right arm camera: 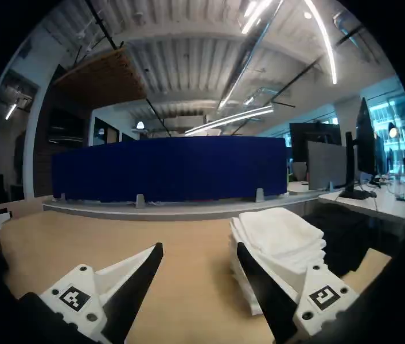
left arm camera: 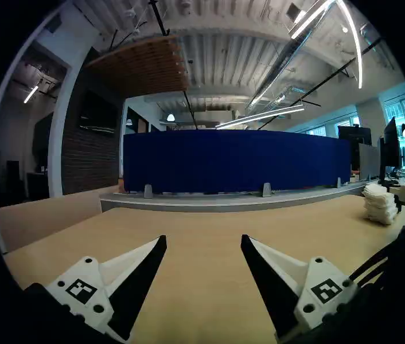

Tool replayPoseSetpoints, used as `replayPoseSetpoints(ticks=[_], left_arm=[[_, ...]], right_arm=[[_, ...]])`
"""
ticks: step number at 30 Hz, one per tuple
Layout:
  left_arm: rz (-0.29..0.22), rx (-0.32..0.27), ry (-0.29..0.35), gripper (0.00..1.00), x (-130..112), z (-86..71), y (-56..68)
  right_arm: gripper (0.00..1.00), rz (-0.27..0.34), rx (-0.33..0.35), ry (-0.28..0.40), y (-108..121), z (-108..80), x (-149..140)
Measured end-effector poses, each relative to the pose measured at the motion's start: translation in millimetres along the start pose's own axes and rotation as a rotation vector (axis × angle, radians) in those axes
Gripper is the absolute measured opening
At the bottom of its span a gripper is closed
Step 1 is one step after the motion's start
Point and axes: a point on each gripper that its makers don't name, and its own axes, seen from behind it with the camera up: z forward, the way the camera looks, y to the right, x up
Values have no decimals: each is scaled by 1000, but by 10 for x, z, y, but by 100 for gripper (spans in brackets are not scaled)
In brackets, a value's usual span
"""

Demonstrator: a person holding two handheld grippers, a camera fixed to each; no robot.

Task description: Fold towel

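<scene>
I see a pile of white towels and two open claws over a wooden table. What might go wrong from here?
1. The stack of towels is tightly layered, so the open right gripper, just short of it, may pinch several towels instead of one.
2. The stack looks close to the right edge of the table; a sideways nudge might push towels off.
</scene>
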Motion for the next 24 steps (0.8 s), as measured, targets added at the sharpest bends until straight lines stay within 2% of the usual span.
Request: replayPoseSetpoints(ticks=[6,17,24], left_arm=[[0,0,0,96,2,-1,1],[0,0,0,96,5,-1,5],[0,0,0,96,4,-3,0]], right_arm=[[100,6,-1,-1,-58,-35,-39],[100,-39,15,15,-149,-39,-81],[100,-44,22,21,-180,-36,-84]])
